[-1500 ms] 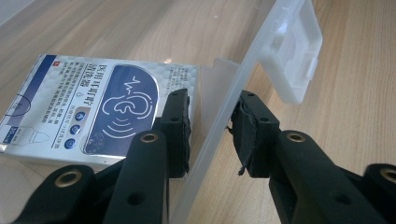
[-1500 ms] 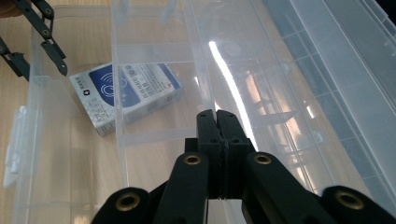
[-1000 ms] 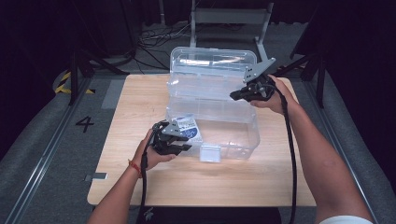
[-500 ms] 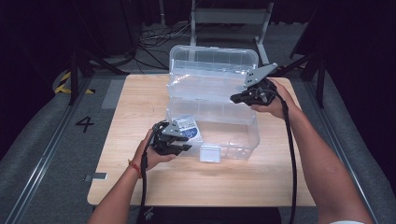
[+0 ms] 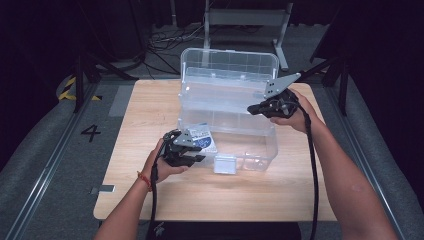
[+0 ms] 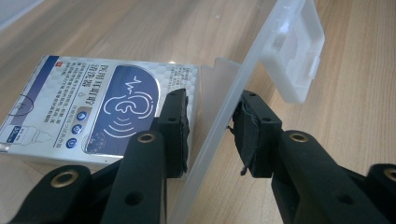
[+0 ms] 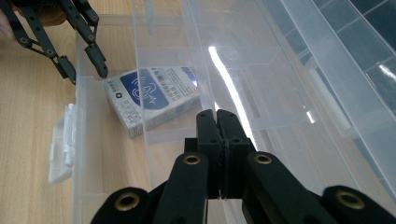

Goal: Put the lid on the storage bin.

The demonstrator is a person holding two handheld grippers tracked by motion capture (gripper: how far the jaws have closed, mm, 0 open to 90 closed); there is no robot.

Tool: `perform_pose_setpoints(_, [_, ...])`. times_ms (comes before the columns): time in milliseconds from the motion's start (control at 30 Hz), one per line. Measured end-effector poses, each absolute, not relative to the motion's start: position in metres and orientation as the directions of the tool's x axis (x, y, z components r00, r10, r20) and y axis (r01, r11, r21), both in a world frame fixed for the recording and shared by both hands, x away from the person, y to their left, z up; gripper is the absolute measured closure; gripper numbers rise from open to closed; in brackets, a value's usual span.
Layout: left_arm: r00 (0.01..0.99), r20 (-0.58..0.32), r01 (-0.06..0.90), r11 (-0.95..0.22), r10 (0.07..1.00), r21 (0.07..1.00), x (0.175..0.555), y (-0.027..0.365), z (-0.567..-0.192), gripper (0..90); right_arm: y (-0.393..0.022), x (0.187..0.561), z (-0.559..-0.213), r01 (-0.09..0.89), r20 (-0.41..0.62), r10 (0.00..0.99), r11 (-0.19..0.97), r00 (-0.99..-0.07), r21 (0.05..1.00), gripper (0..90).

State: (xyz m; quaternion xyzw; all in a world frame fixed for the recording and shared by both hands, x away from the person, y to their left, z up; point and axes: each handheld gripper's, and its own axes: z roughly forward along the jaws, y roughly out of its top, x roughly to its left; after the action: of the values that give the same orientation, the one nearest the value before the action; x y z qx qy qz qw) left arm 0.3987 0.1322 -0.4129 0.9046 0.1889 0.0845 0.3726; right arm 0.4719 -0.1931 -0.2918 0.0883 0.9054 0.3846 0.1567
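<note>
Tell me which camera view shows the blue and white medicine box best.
The left gripper view: the medicine box lies close up, its printed face readable, behind the clear bin's wall. The right gripper view shows the box whole but smaller, through clear plastic. In the high view it is small, partly behind the left gripper.

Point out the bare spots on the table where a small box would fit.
The wooden table lies bare left of the clear bin, and along its near edge below the bin's white latch. It is crowded around the medicine box beside the left tool.
</note>
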Motion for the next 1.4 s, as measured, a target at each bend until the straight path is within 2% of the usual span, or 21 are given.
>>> perform_pose_setpoints(867, [0.905, 0.06, 0.274, -0.687, 0.421, 0.673, 0.395, 0.128, -0.412, 61.3, -0.2, 0.453, -0.302, 0.022, -0.218, 0.279, 0.661, -0.935, 0.75, 89.1])
perform_pose_setpoints(1400, [0.895, 0.064, 0.291, -0.686, 0.441, 0.667, 0.391, 0.129, -0.405, 62.0, -0.204, 0.447, -0.307, 0.008, -0.212, 0.274, 0.63, -0.938, 0.777, 89.1])
